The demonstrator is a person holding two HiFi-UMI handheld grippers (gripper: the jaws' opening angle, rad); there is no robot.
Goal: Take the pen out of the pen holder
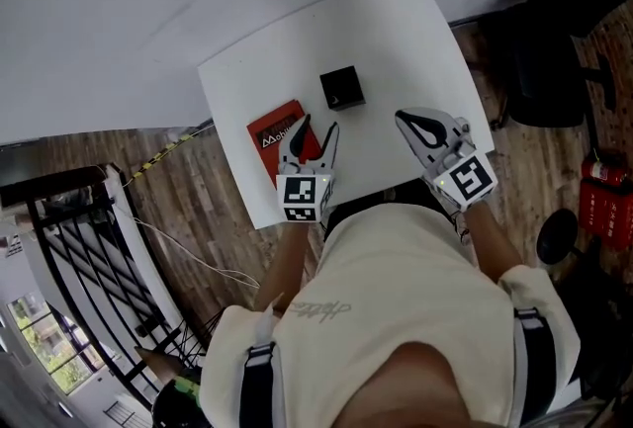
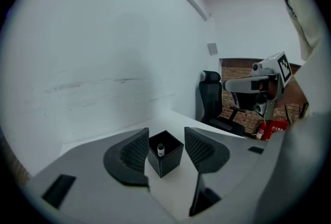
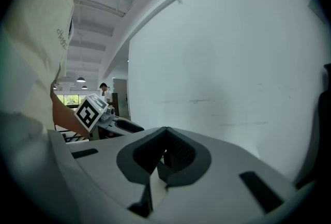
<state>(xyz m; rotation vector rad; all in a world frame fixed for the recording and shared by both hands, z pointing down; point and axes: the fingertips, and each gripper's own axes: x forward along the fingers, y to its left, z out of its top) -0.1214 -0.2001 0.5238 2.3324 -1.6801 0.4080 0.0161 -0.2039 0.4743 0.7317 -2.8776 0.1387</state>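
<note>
A black square pen holder [image 1: 341, 87] stands mid-table. In the left gripper view the pen holder [image 2: 166, 158] sits on the table a little beyond my open left gripper [image 2: 166, 146], framed in the gap between its jaws. A pen's white-and-black end [image 2: 161, 150] shows inside it. In the head view my left gripper [image 1: 318, 126] hovers just short of the holder, over the red book's edge. My right gripper [image 1: 406, 120] is to the holder's right with its jaws closed tip to tip. Nothing shows between them in the right gripper [image 3: 166, 139] view.
A red book [image 1: 275, 135] lies on the white table [image 1: 396, 31] at the front left. A white wall runs behind the table. A black office chair [image 1: 554, 50] and a red fire extinguisher [image 1: 603, 199] stand on the wooden floor at the right.
</note>
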